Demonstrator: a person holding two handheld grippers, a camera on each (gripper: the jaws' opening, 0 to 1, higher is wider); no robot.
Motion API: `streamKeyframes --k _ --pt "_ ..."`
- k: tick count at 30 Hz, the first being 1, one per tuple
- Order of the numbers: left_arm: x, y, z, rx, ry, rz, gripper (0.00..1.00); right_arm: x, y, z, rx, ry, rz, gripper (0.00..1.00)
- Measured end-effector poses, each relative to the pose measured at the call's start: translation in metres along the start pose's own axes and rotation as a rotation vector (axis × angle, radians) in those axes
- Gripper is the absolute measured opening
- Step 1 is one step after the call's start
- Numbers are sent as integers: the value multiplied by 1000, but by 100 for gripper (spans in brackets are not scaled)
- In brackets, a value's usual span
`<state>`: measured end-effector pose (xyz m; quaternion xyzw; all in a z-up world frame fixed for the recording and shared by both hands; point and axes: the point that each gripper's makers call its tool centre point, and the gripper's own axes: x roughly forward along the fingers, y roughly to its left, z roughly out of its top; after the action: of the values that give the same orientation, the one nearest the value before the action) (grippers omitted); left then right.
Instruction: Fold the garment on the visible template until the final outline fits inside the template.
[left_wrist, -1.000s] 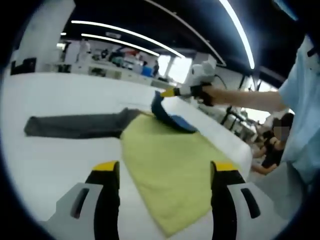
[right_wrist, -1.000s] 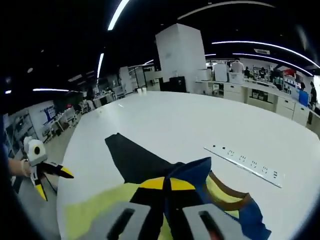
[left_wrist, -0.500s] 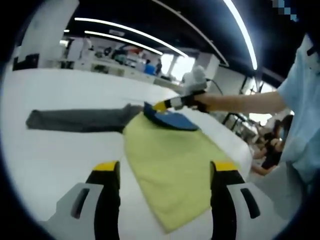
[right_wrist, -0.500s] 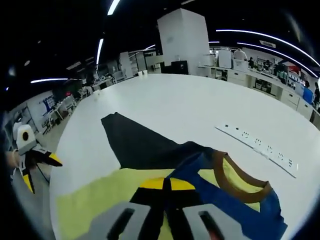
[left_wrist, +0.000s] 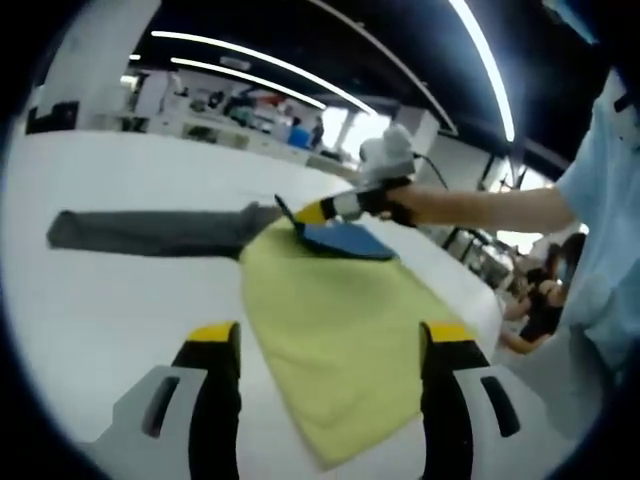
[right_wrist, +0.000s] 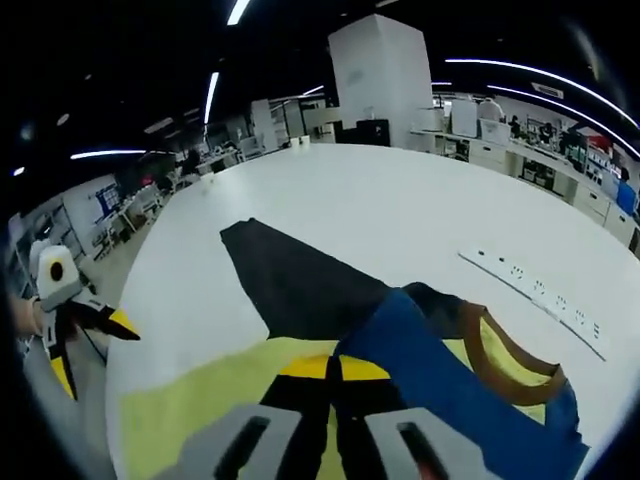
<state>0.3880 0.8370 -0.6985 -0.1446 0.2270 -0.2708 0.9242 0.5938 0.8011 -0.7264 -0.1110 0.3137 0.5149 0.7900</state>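
Since 1 second ago the right gripper (left_wrist: 318, 211) has carried the blue part of the garment (left_wrist: 345, 241) lower and farther across, so it now lies nearly flat. Its jaws are pressed together on that blue cloth, and in the right gripper view (right_wrist: 335, 369) the fabric covers the tips, hiding the exact grip. The yellow body (left_wrist: 345, 335) spreads over the white table (left_wrist: 100, 310), with a brown collar band (right_wrist: 500, 360) on the right; its near corner is cut off. Beyond it lies a dark grey cloth (left_wrist: 150, 231). The left gripper (left_wrist: 330, 335) hovers with jaws wide apart, holding nothing. A white power strip (right_wrist: 535, 300) sits far right.
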Motion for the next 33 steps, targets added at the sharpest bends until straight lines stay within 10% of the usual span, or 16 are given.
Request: streamKeyframes --k 31,33 --pt "33 -2 19 -7 -28 -41 68 20 18 -17 88 12 65 0" --pt "33 -1 18 -10 -24 -40 68 18 19 -13 130 -16 82 11"
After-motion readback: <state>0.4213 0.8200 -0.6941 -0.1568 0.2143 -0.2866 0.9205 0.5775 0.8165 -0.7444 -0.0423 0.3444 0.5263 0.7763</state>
